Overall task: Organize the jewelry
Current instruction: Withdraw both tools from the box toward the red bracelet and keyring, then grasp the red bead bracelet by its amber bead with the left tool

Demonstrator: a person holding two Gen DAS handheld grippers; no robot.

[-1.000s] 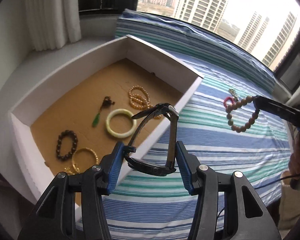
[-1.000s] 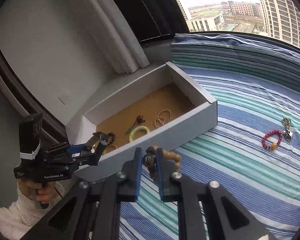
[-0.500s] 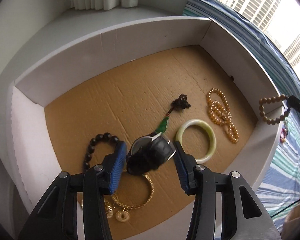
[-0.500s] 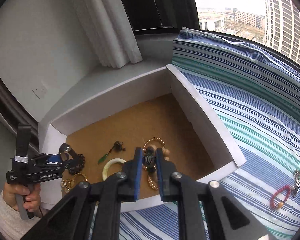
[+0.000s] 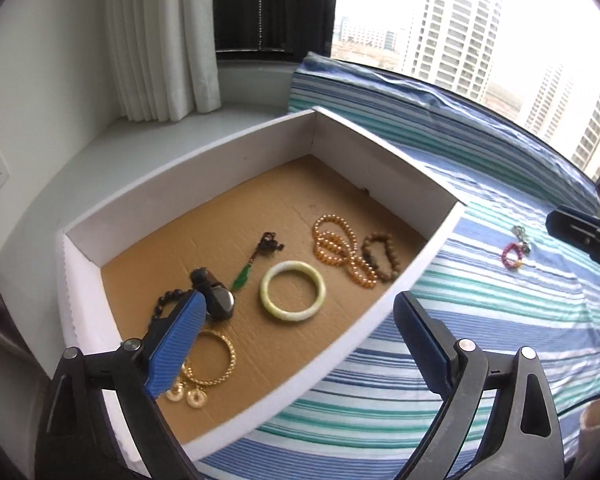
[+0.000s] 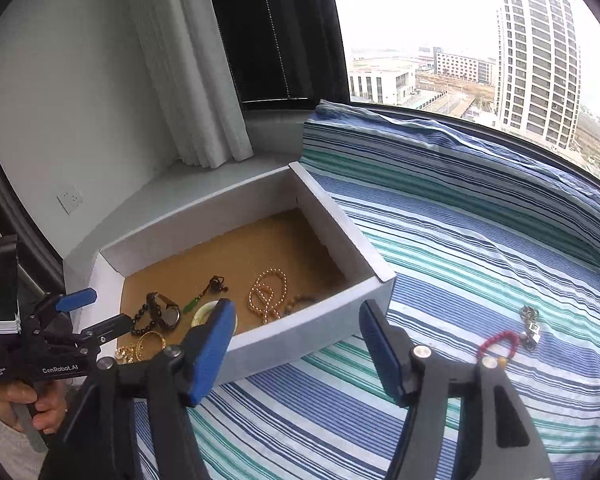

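Though folded, black watch (image 5: 216,298) in box (image 5: 188,184)

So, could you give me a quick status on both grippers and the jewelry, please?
Left gripper and right gripper open, jaws just opened, nothing between. Watch and brown bead bracelet in box. Red bracelet on bedspread.

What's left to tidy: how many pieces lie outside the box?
2: a red bracelet and a metal charm beside it, right of the box. More may be hidden.
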